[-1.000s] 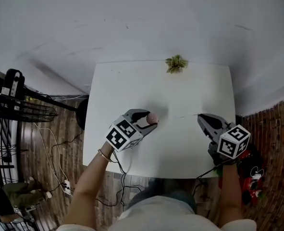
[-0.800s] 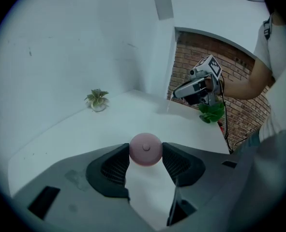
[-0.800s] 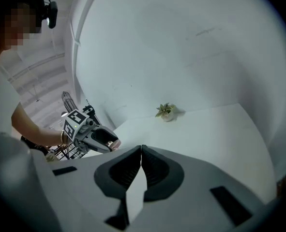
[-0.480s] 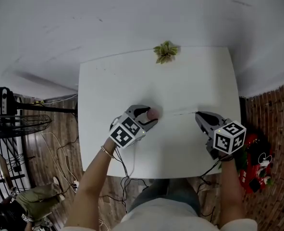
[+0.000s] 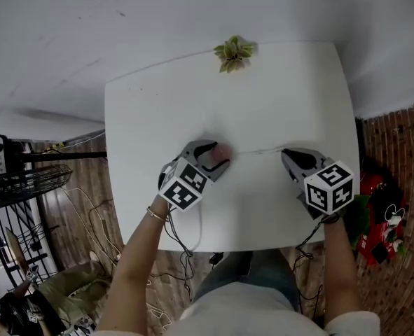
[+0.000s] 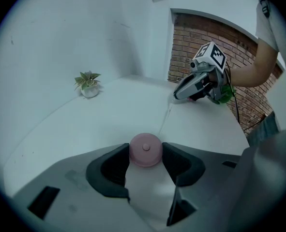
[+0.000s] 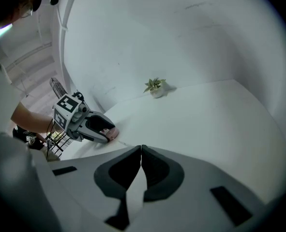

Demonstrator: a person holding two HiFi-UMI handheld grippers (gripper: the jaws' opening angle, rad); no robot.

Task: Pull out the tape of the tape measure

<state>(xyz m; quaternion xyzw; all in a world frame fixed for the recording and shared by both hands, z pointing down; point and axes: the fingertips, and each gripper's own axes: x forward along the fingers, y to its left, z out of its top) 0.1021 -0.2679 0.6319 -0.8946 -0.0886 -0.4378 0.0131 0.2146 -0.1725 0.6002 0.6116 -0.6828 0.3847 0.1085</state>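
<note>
A small round pink tape measure (image 5: 222, 152) sits between the pads of my left gripper (image 5: 217, 157), which is shut on it just above the white table (image 5: 284, 82). In the left gripper view the pink case (image 6: 145, 149) fills the gap between the jaws. A thin white tape (image 5: 259, 150) runs from it to the right, to my right gripper (image 5: 286, 154). The right gripper (image 7: 141, 151) has its jaws pressed together on the tape's end. The left gripper view shows the tape (image 6: 166, 120) leading up to the right gripper (image 6: 177, 96).
A small potted plant (image 5: 232, 52) stands at the table's far edge. A black wire rack (image 5: 17, 180) stands left of the table, and cables lie on the wooden floor there. Red and green objects (image 5: 378, 215) sit by the table's right side.
Both grippers have sunk closer to the tabletop, still the same distance apart with the tape stretched between them. The head camera has shifted, so the table sits higher in its view.
</note>
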